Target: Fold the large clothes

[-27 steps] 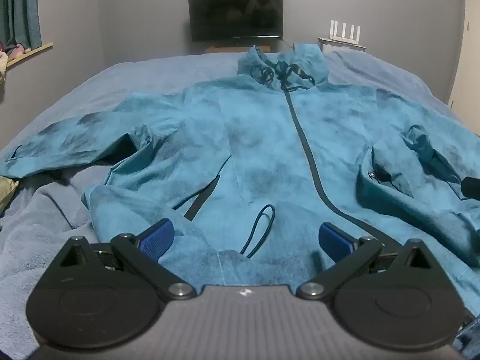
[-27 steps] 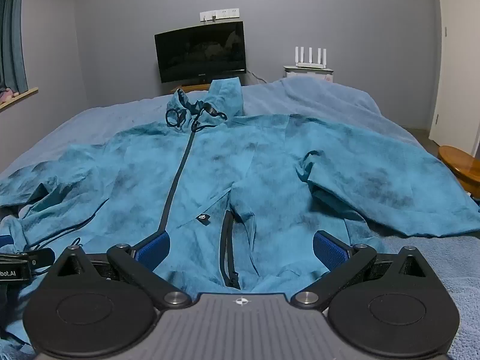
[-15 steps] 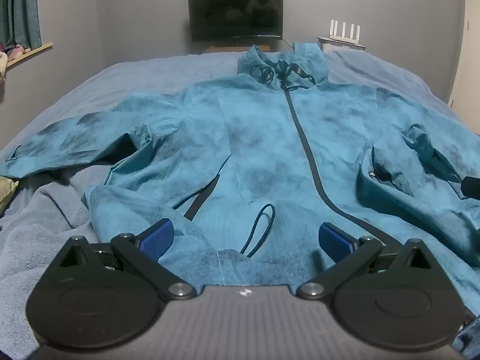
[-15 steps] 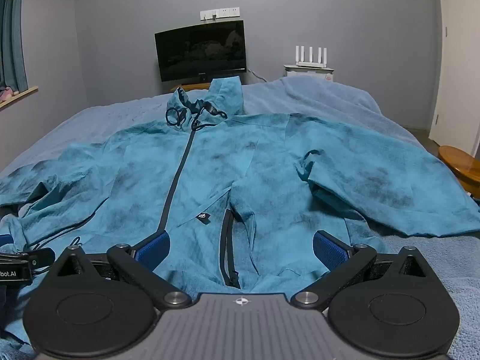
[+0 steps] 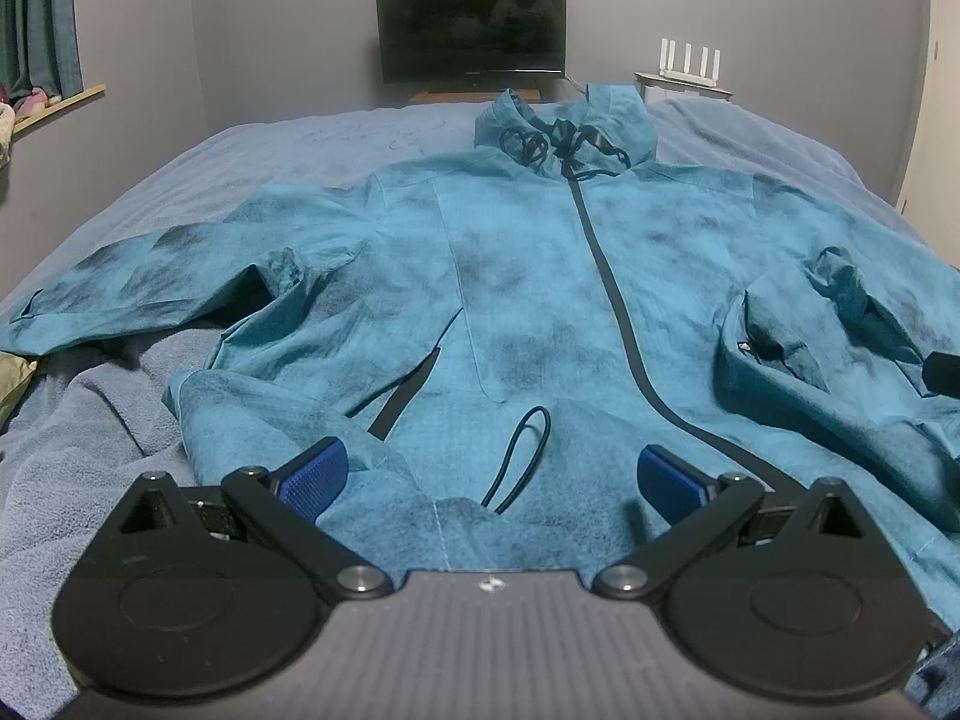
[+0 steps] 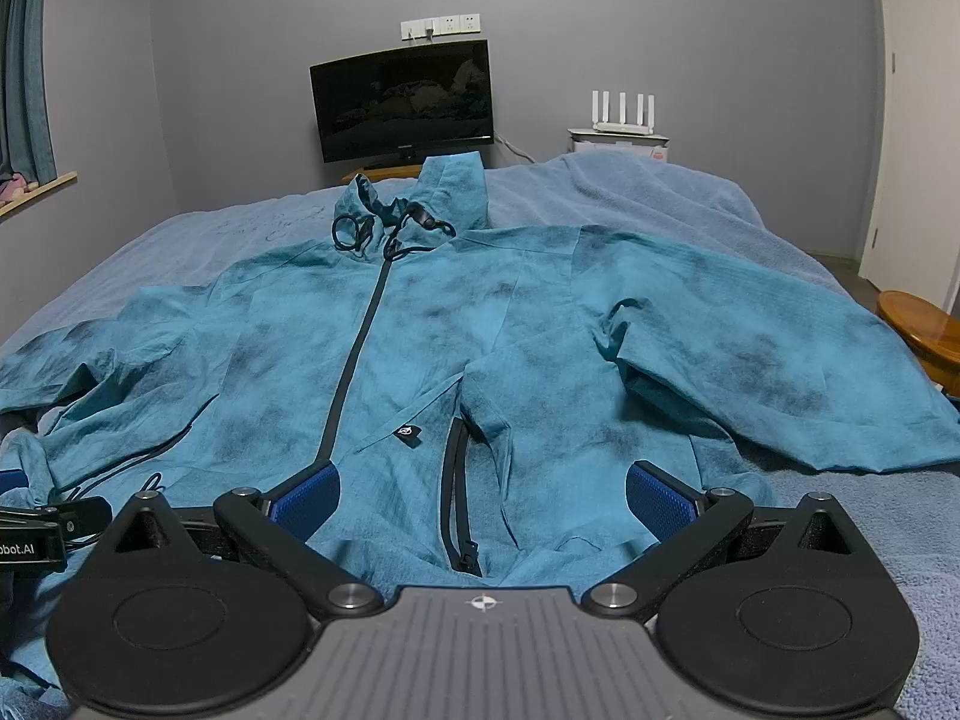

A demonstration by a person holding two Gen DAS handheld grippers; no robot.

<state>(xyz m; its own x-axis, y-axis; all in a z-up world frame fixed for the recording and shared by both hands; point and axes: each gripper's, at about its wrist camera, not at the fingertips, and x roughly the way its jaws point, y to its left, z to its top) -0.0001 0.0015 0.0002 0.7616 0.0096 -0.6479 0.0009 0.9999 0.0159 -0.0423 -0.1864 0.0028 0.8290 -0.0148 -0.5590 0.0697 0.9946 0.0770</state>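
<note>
Nothing is seen to have moved since the earlier frames; both views are held as they were, and the teal jacket (image 5: pixel 528 300) lies unchanged, spread front-up on the blue bed (image 5: pixel 300 144), its hood toward the far wall and its hem nearest the cameras. The left gripper (image 5: pixel 489 474) is held low over the hem with its jaws released and spread wide; fabric and a loop of dark cord (image 5: pixel 522 456) are seen between the blue pads, but no pinching is shown. The right gripper (image 6: pixel 483 495) is likewise released, its jaws wide apart over the hem beside the pocket zip (image 6: pixel 459 504); whether the pads rest on the cloth cannot be told, since their lower edges are hidden behind the gripper bodies. The jacket's near hem is cut off in both views by the gripper housings; the left-hand sleeve's cuff runs out of the left wrist frame at the edge, and the right-hand sleeve is bunched and folded, so its cuff cannot be made out. Only a dark sliver of the left gripper is caught at the left edge of the right wrist view. A dark television (image 6: pixel 402 99) and a white router (image 6: pixel 621 114) are seen against the far wall; a wooden stool (image 6: pixel 927 324) is partly cut off at the right.
</note>
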